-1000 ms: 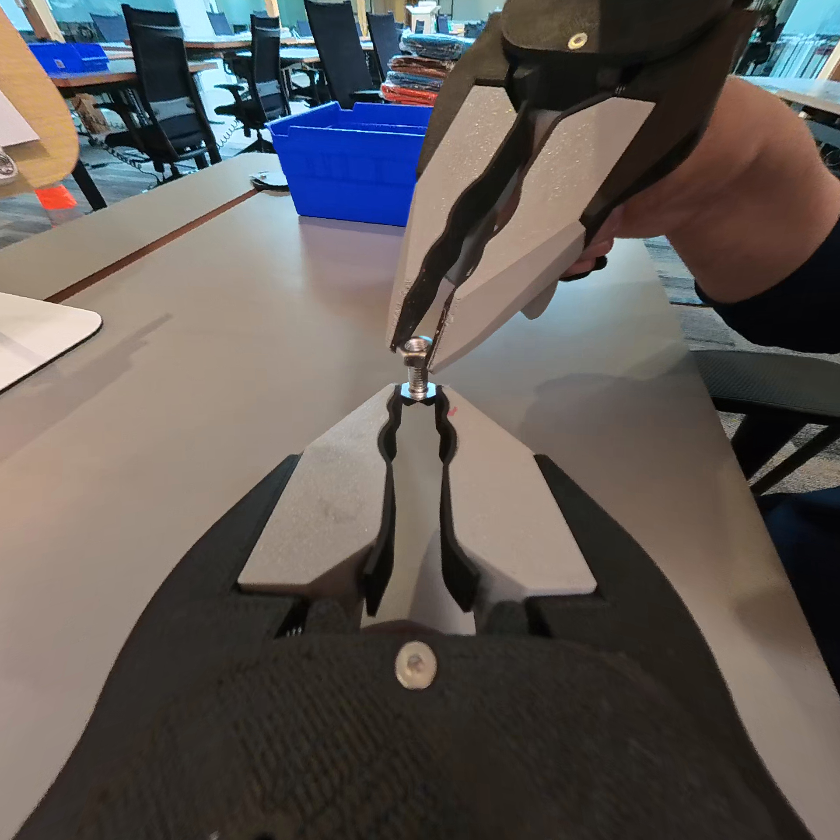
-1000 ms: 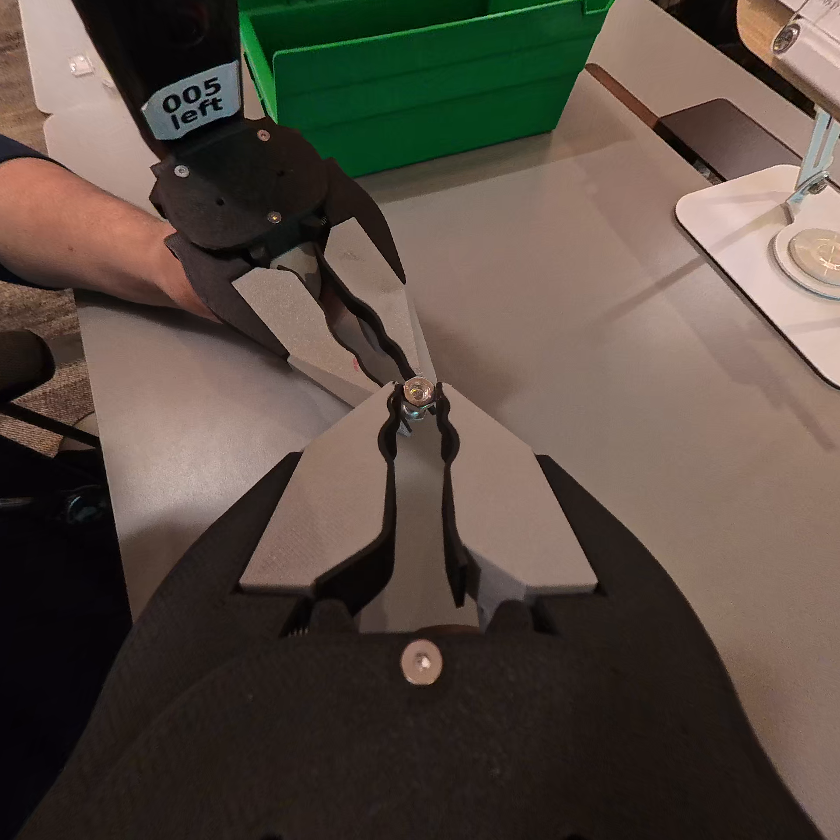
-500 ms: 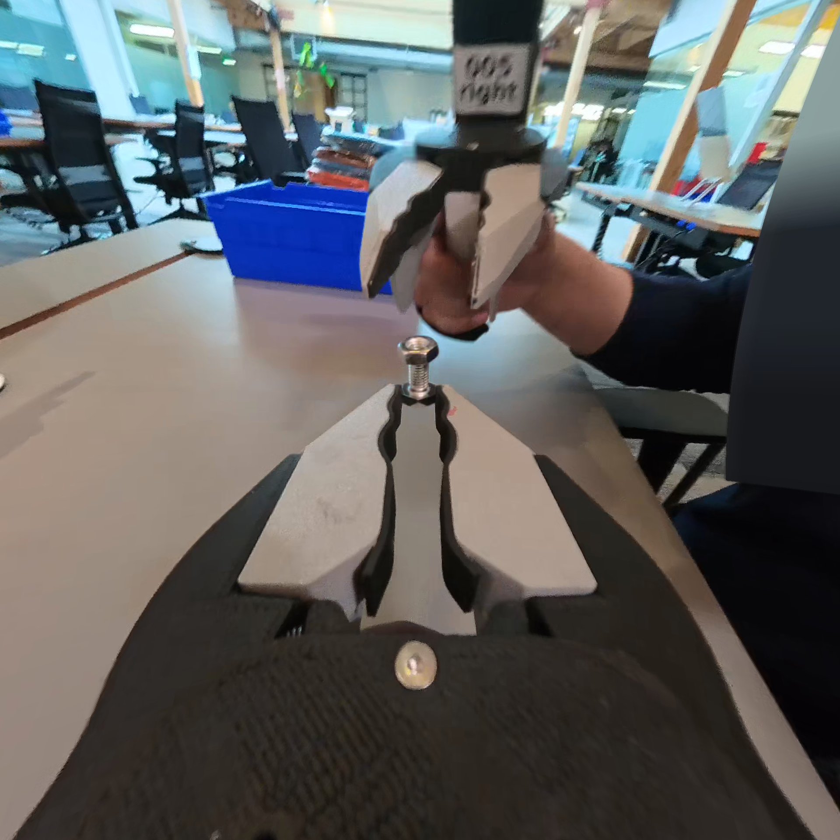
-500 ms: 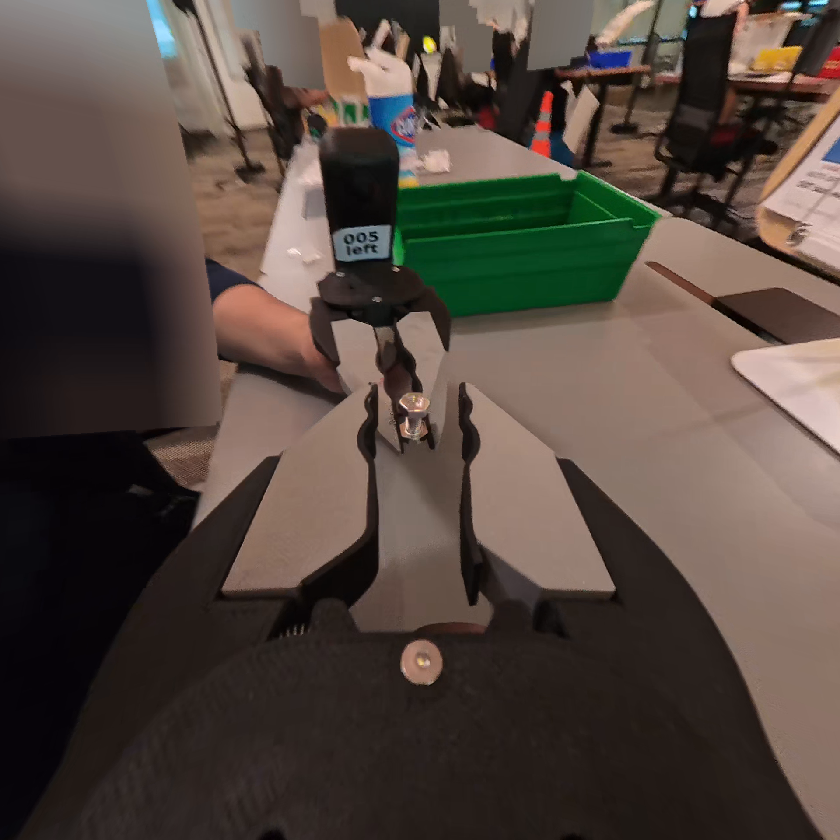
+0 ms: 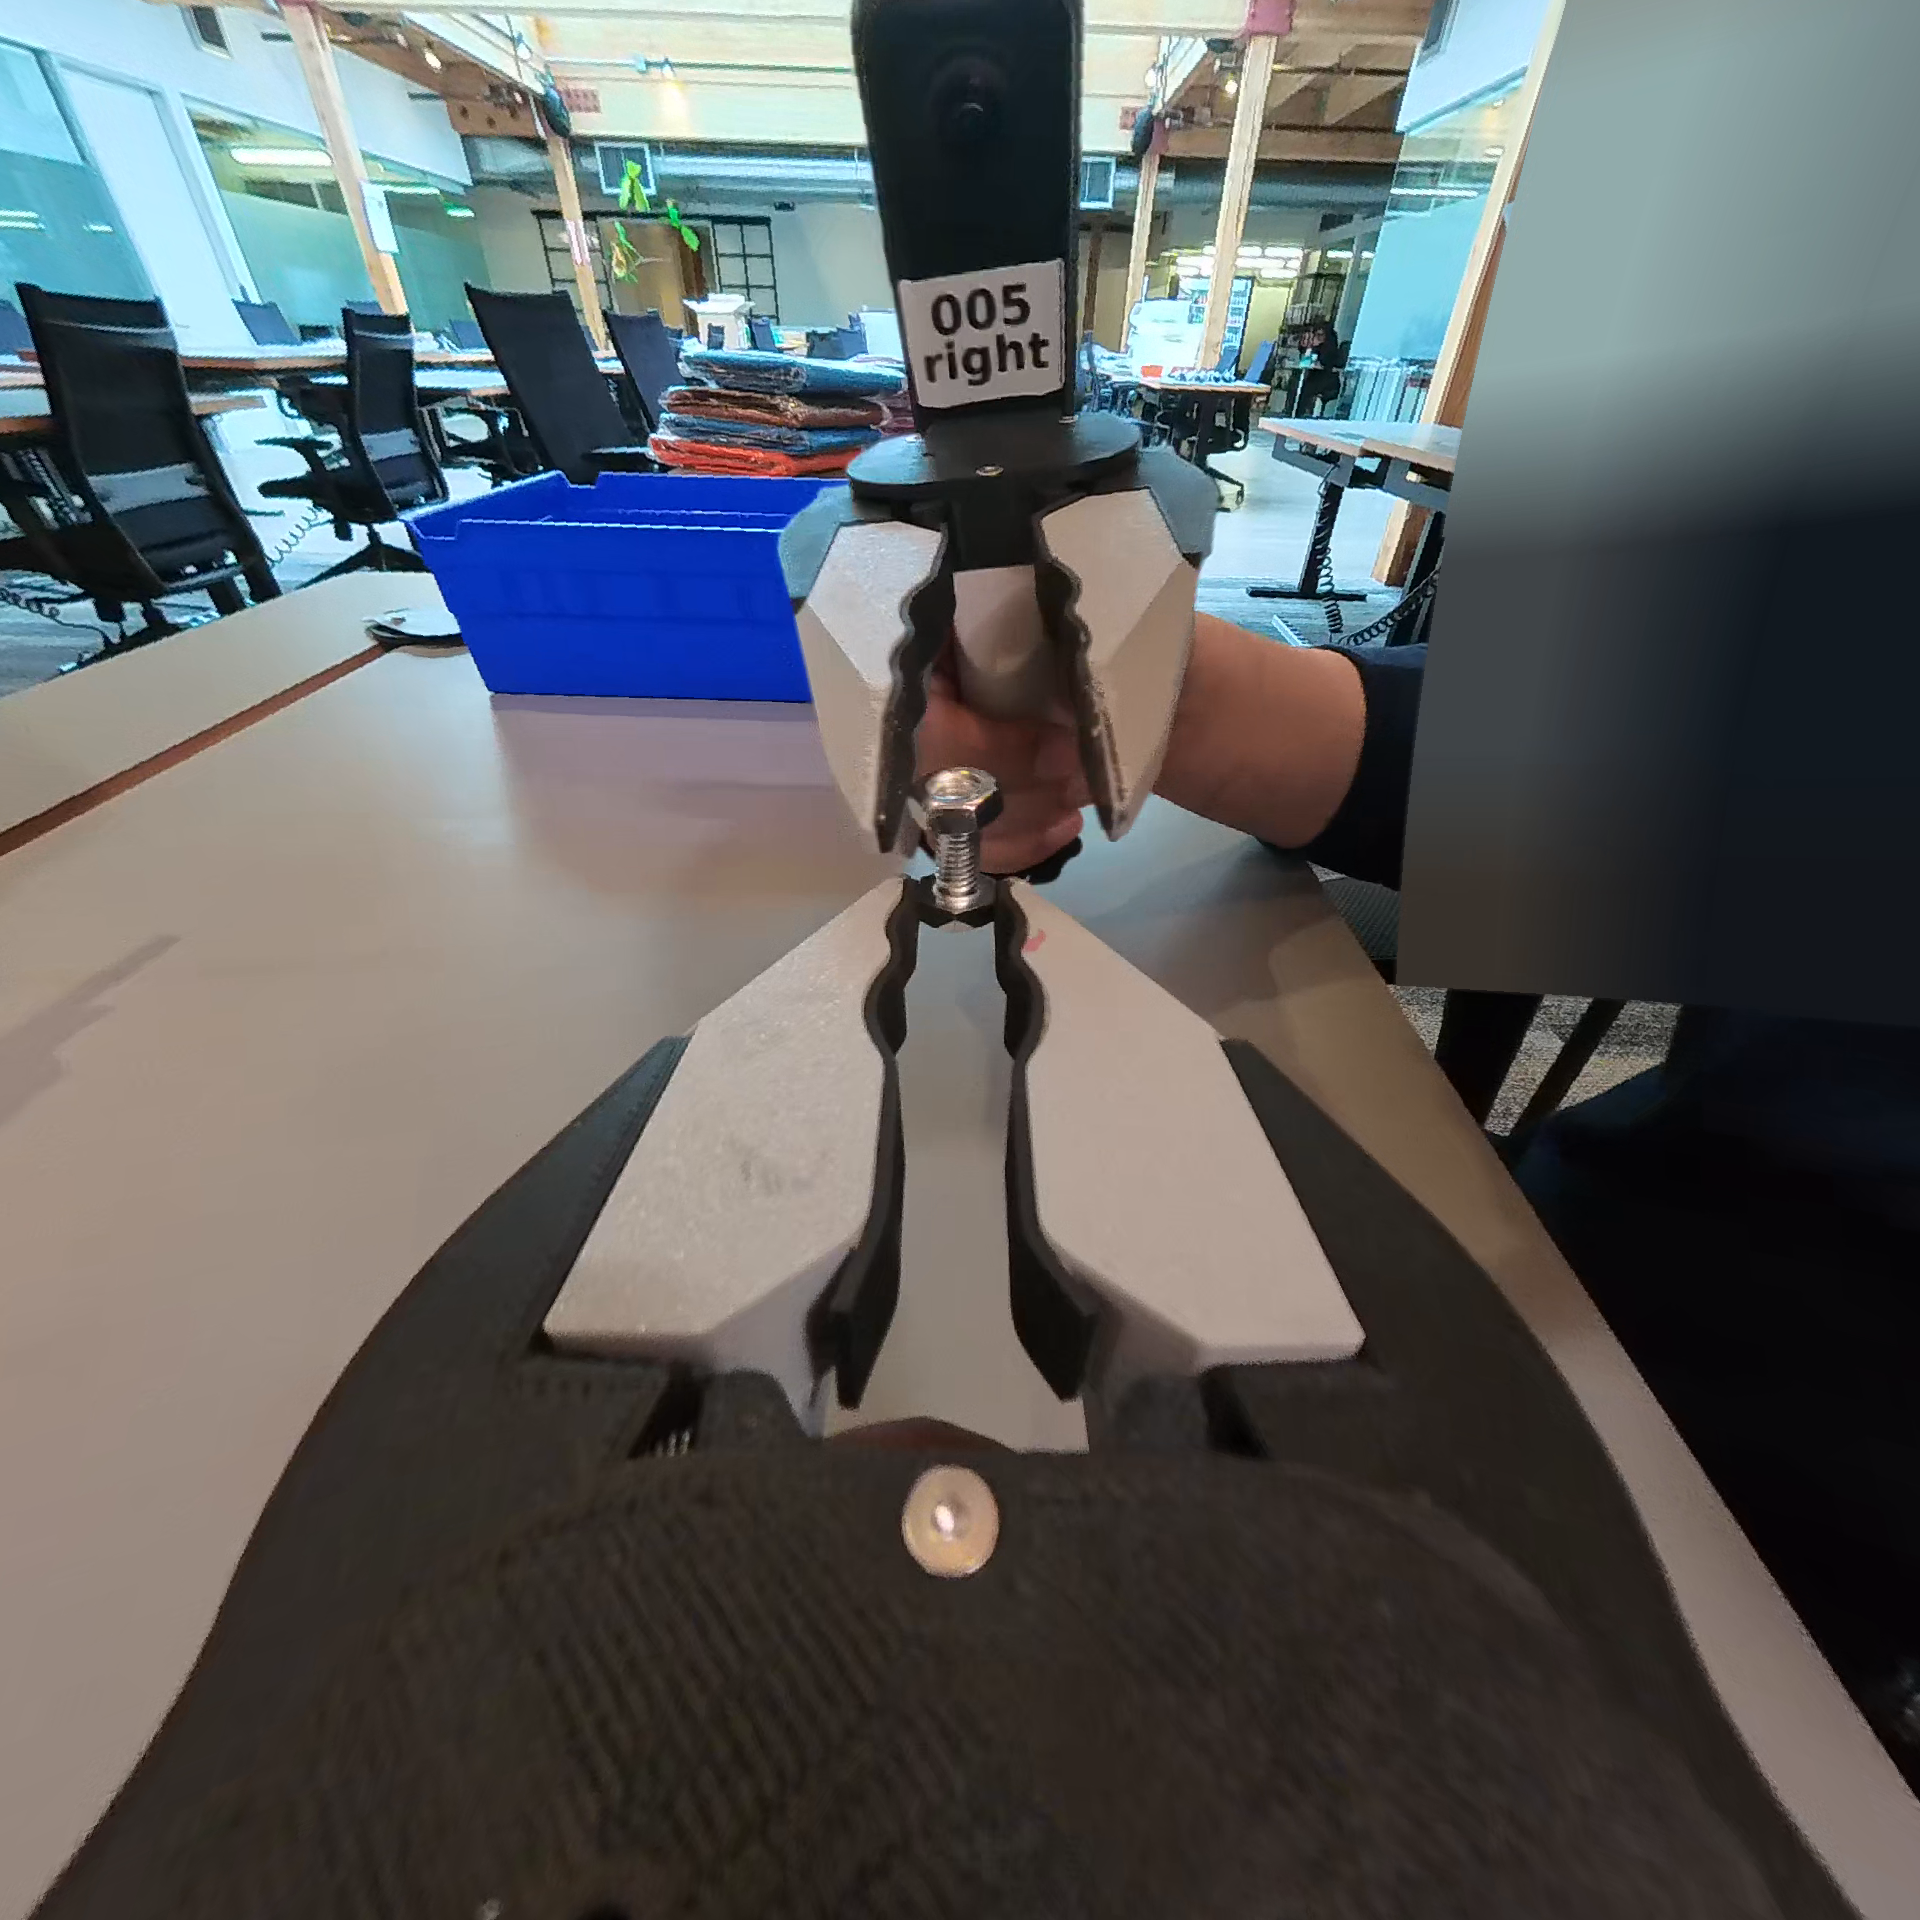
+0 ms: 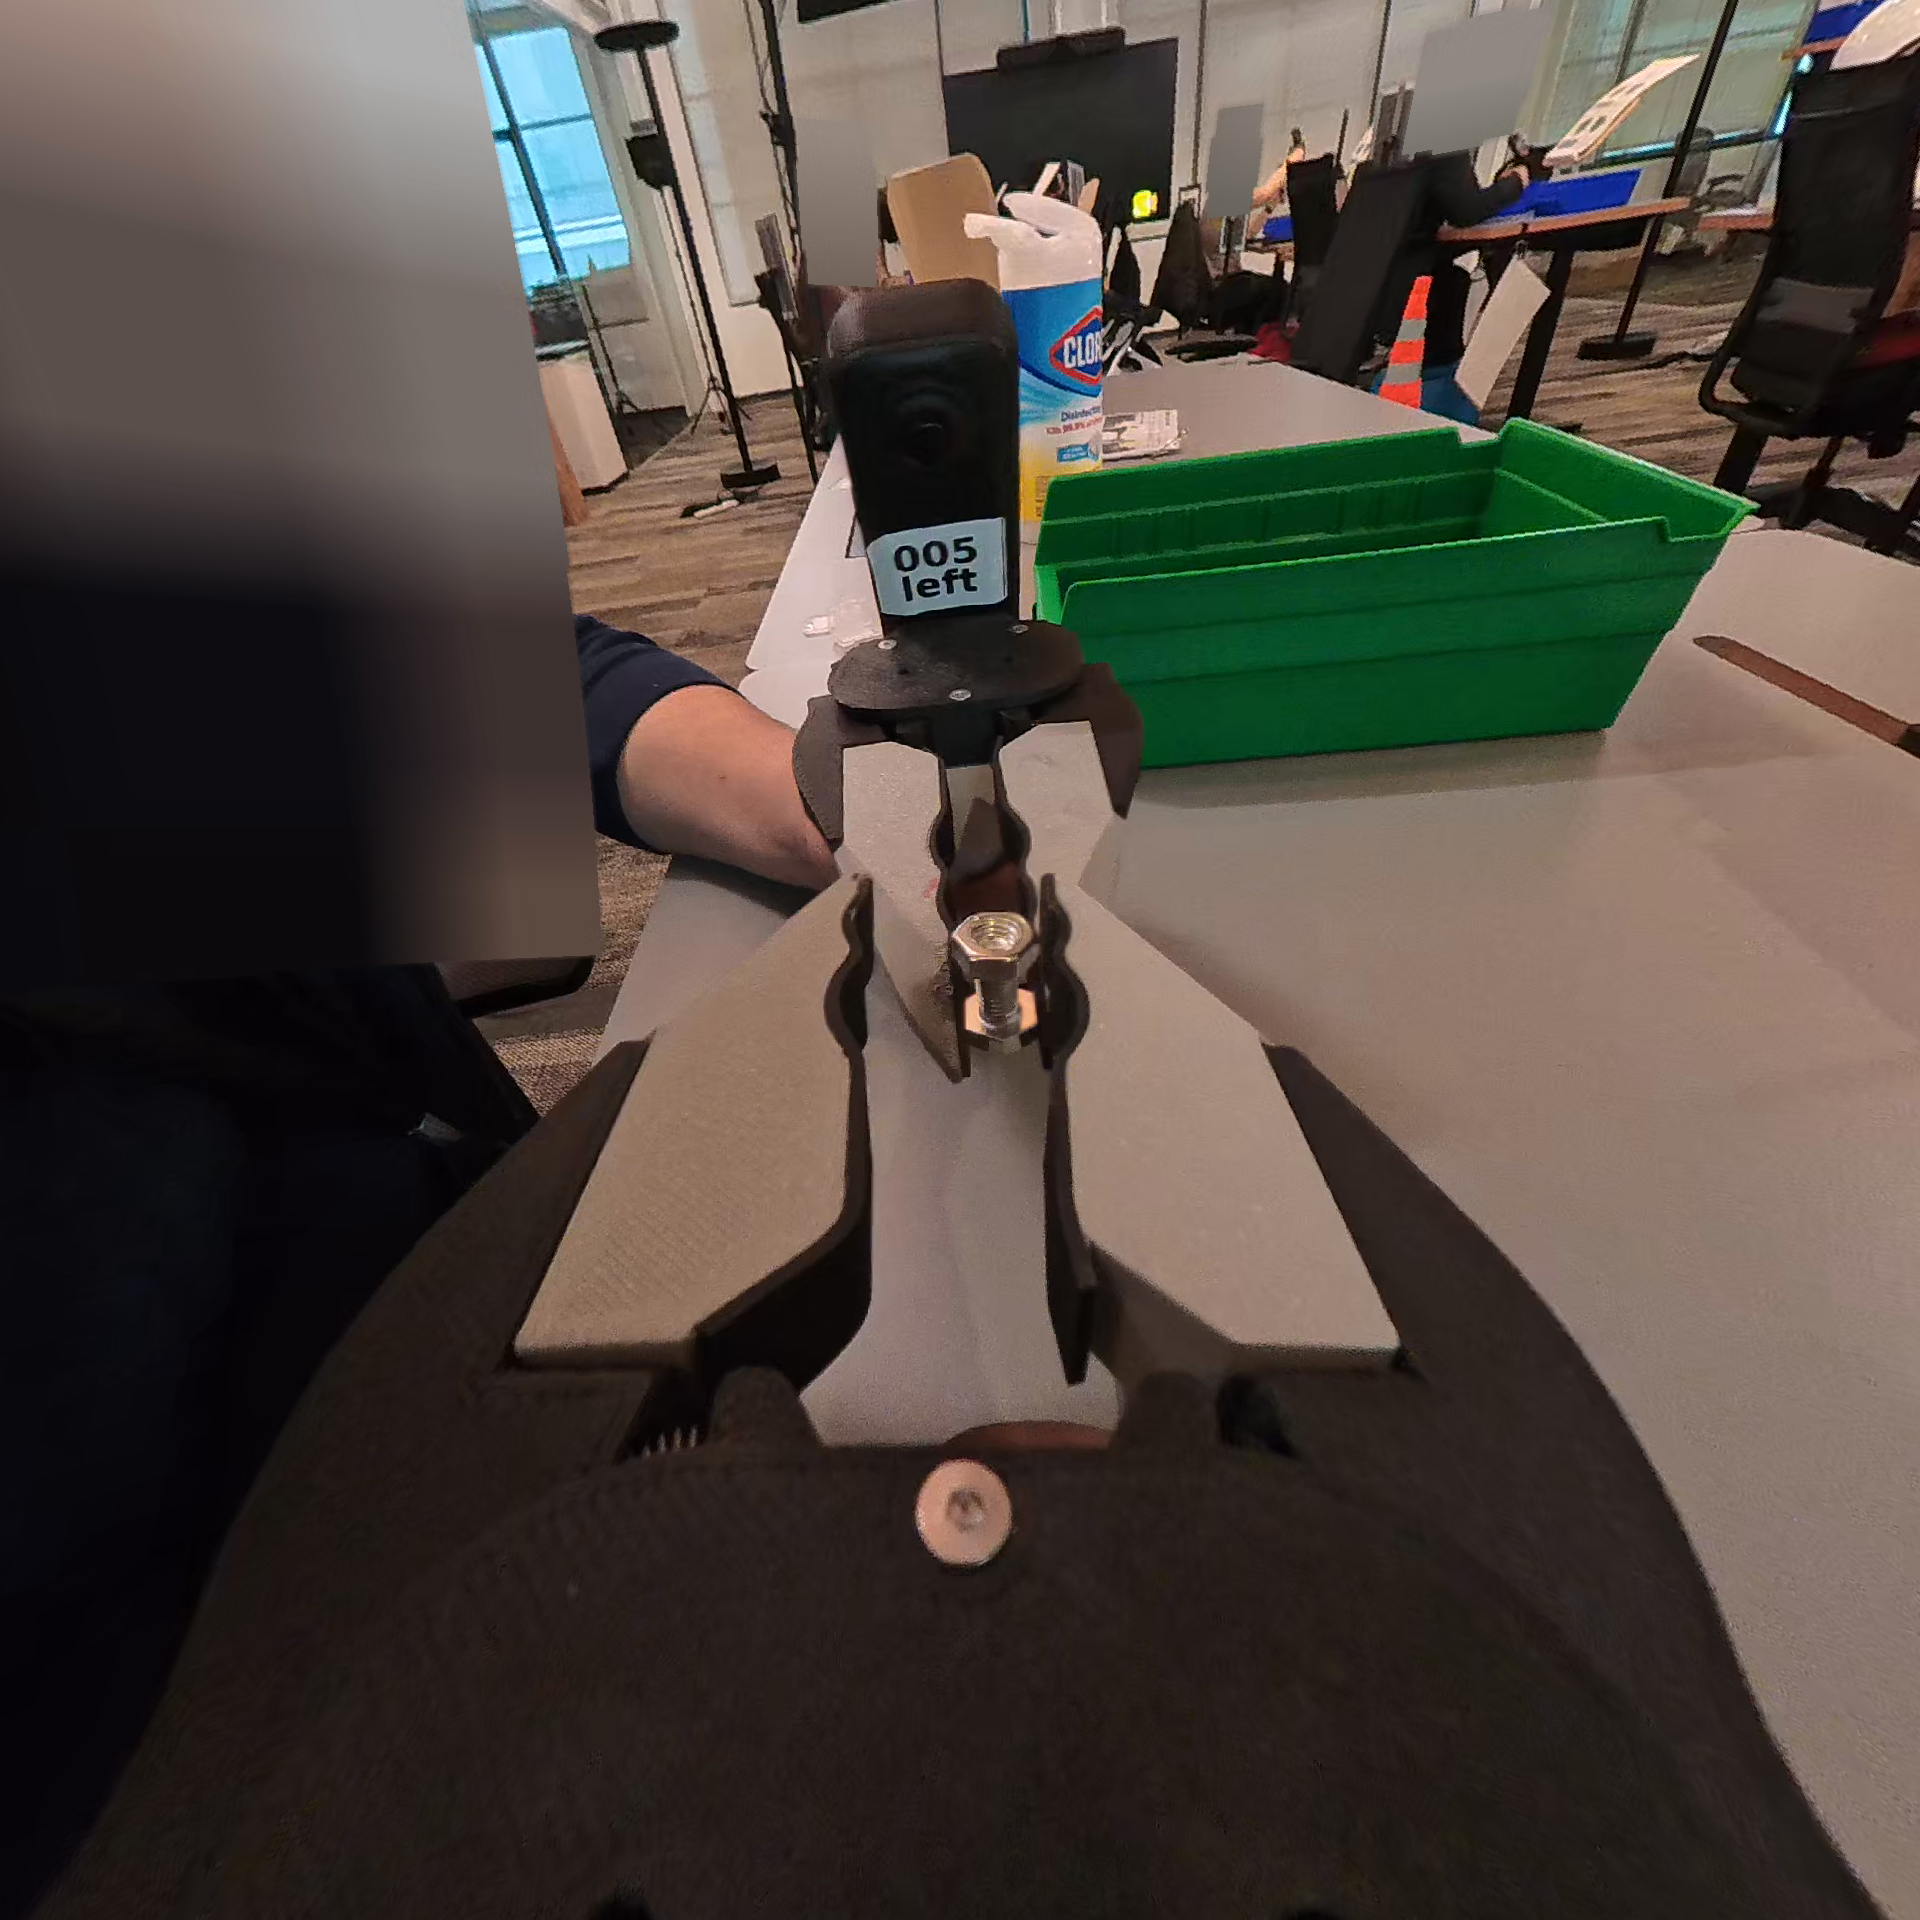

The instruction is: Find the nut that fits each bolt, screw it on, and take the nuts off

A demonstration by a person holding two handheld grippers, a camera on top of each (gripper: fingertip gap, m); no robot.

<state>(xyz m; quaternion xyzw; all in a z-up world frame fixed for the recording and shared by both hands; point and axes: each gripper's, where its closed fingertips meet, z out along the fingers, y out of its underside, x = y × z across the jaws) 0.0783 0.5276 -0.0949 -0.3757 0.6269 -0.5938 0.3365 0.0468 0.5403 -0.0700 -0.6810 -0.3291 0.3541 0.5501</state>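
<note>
My left gripper (image 5: 956, 899) is shut on a silver hex nut (image 5: 954, 904) and holds it above the grey table (image 5: 416, 987). A silver bolt (image 5: 958, 842) is threaded in the nut and stands up with its hex head on top. My right gripper (image 6: 951, 914) faces the left one and is open, with its fingers on either side of the bolt head (image 6: 992, 940). One pad is close beside the head, the other stands well clear. The left wrist view shows the right gripper (image 5: 997, 821) spread around the head. The right wrist view shows the nut (image 6: 995, 1013) in the left gripper (image 6: 992, 1049).
A blue bin (image 5: 623, 592) stands on the table behind the right gripper. A green bin (image 6: 1351, 623) and a wipes canister (image 6: 1060, 364) stand behind the left gripper. A person's hands hold both grippers. Office chairs and desks stand farther off. Both grippers' tips are close together, under 4 cm apart.
My right gripper was shut on the bolt head, then opened, let go and drew back. It has now come back with open jaws around the head. The left gripper kept its grip on the nut.
</note>
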